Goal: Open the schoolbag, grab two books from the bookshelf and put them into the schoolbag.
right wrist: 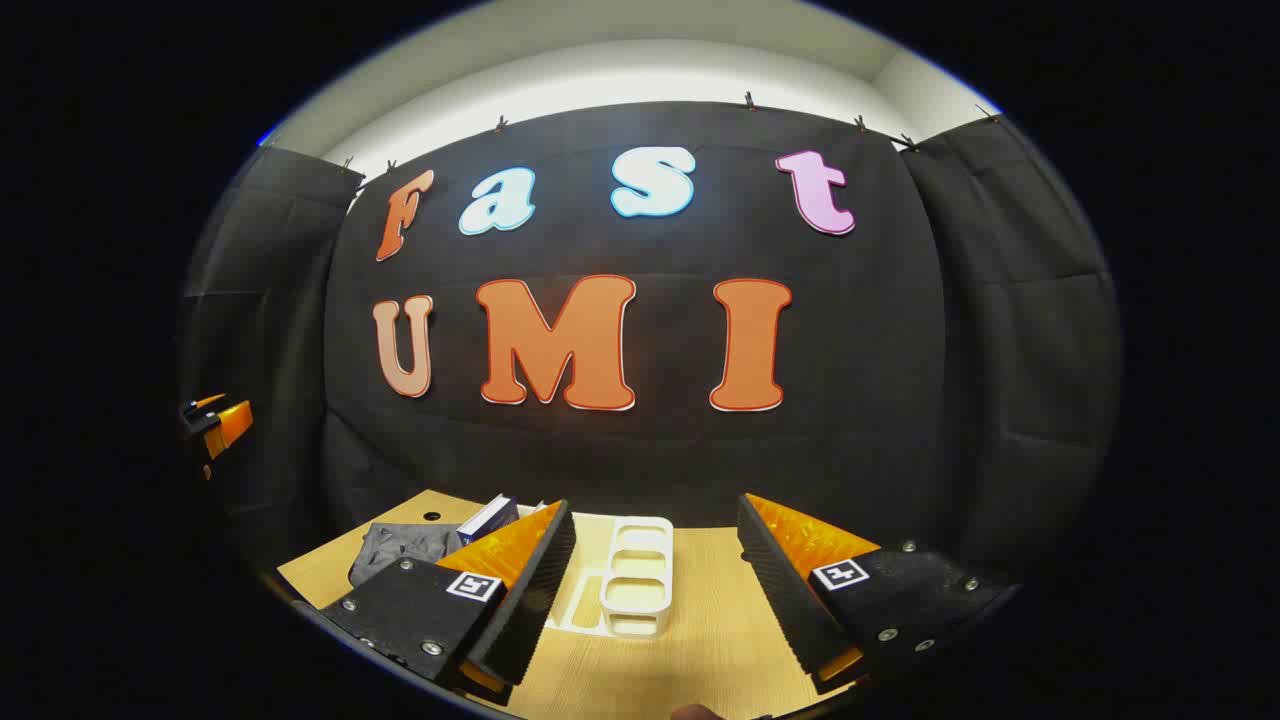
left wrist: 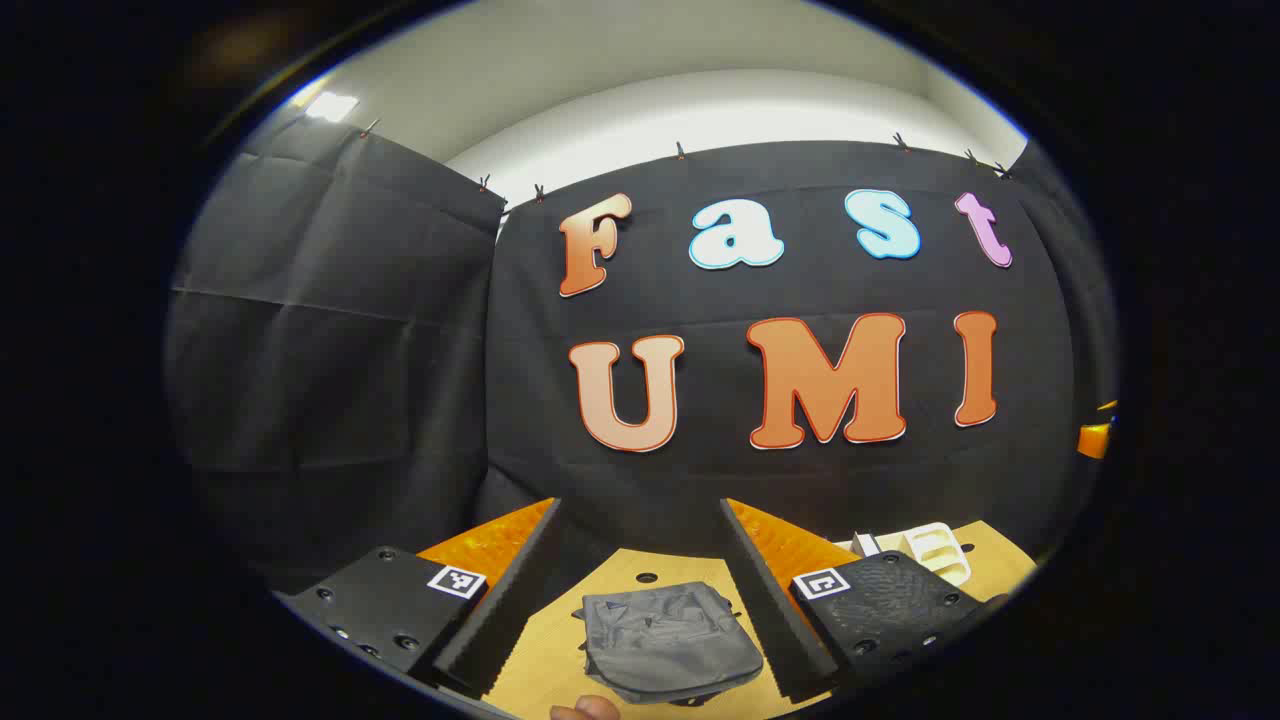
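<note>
A grey schoolbag (left wrist: 668,645) lies flat on the wooden table (left wrist: 620,575), below and between the fingers of my left gripper (left wrist: 640,600), which hangs open above it with nothing held. A corner of the schoolbag (right wrist: 395,548) peeks out left of my right gripper's left finger. My right gripper (right wrist: 655,590) is open and empty, high over a white bookshelf rack (right wrist: 635,590) lying on the table. A book (right wrist: 488,518) with a white and dark cover leans at the rack's left end. The rack (left wrist: 935,550) also sits right of the bag in the left gripper view.
Black cloth walls close the booth behind and on both sides. The other gripper's orange part (right wrist: 222,422) shows at the far left of the right gripper view, and likewise an orange piece (left wrist: 1095,438) at the far right of the left gripper view. A fingertip (left wrist: 585,710) shows at the bottom edge.
</note>
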The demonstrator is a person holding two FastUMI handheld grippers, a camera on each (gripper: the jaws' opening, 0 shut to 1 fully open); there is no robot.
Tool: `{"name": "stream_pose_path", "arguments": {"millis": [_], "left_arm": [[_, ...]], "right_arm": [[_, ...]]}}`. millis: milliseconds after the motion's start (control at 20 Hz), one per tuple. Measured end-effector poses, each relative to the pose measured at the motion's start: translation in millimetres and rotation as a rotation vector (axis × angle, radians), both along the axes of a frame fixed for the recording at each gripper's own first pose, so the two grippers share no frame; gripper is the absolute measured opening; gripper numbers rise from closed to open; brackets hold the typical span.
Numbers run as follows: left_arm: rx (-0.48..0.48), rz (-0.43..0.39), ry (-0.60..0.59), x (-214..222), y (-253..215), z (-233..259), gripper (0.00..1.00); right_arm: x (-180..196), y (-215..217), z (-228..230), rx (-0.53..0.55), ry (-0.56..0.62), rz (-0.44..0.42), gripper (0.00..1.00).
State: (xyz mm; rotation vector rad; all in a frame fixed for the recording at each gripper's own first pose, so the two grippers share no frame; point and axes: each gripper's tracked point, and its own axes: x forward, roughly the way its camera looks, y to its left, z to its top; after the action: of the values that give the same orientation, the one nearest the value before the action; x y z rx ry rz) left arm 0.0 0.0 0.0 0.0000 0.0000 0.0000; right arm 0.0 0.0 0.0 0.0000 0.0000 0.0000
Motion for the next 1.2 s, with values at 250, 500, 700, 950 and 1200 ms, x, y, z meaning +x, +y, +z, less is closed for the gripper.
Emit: {"name": "stream_pose_path", "arguments": {"millis": [250, 500, 700, 950, 1200], "left_arm": [[0.014, -0.002, 0.006, 10.9, -2.7, -6.3, 0.96], [0.018, -0.047, 0.002, 34.4, -4.6, -6.5, 0.96], [0.0, -0.099, 0.023, 58.9, 2.2, -14.2, 0.98], [0.013, -0.137, 0.026, 86.9, 15.5, -22.7, 0.98], [0.056, -0.153, 0.014, 99.7, 22.5, -29.2, 0.98]], "right_arm": [[10.1, 6.5, -9.4, 0.018, 0.016, 0.003, 0.97], [14.7, 18.6, -8.4, 0.064, 0.012, -0.034, 0.97], [14.9, 35.7, -6.1, 0.079, 0.015, -0.084, 0.97], [17.0, 52.6, -11.7, 0.075, 0.019, -0.132, 0.97], [16.4, 67.8, -19.9, 0.062, 0.046, -0.145, 0.97]]}}
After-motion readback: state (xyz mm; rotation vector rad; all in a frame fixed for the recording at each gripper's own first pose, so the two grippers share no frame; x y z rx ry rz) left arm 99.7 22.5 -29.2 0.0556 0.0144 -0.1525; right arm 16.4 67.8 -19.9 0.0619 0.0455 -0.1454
